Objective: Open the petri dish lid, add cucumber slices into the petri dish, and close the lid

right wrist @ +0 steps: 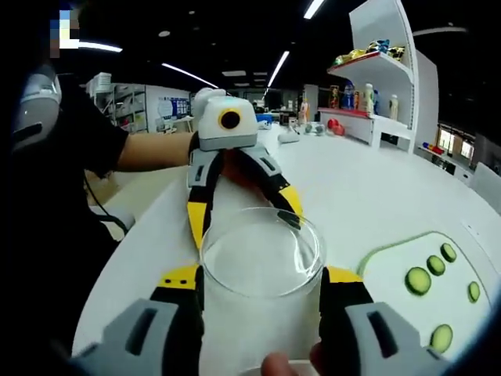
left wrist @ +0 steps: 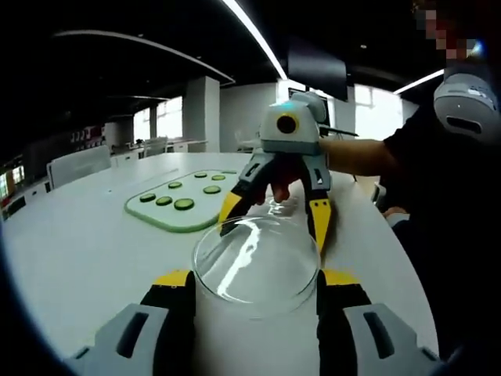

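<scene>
Both grippers, left gripper [left wrist: 256, 283] and right gripper [right wrist: 261, 280], closed on the clear petri dish [left wrist: 256, 265] over the white table [left wrist: 86, 243], so lifting the lid straight up seemed wisest, cucumber slices [left wrist: 184, 204] waiting on the green board [left wrist: 153, 213] nearby.

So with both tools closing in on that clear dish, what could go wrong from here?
1. The petri dish sits between the left tool and right tool; smooth transparent glass could slip or tilt.
2. Lid and base are hard to tell apart, so both may lift.
3. The cucumber slices remain on their green board.
</scene>
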Demonstrator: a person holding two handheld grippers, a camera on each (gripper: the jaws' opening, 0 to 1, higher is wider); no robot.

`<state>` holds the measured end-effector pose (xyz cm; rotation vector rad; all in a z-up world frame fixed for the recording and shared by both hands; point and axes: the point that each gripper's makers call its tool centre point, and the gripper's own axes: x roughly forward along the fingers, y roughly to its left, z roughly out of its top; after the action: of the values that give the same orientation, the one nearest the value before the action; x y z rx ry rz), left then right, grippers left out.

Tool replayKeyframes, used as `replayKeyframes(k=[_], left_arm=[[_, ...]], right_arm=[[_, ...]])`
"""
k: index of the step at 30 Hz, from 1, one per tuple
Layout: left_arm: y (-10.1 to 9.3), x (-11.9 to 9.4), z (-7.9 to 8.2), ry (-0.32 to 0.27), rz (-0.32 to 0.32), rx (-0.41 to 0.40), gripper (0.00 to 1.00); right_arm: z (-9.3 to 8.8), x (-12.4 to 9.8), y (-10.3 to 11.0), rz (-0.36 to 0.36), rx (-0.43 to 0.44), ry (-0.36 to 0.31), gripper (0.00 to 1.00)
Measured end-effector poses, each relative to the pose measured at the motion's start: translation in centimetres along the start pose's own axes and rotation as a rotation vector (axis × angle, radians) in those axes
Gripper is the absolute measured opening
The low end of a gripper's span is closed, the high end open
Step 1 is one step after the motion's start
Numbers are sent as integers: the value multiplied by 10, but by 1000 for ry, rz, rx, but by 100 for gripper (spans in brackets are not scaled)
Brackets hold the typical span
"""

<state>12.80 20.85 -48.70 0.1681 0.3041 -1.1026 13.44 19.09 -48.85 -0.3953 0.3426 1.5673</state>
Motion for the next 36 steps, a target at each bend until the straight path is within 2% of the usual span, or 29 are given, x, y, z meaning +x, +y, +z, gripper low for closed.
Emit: replayKeyframes(k=[14, 33, 36], left_arm=[[-3, 1, -1, 1, 4, -1, 61], [-8, 2, 1, -9, 7, -19, 60], [-9, 1, 2, -14, 0, -35, 61]], right_arm=[[-4, 2, -3, 13, 16, 34, 55], [-6, -4, -3, 15, 21, 43, 55], [-2, -10, -6, 2, 29, 25, 56]])
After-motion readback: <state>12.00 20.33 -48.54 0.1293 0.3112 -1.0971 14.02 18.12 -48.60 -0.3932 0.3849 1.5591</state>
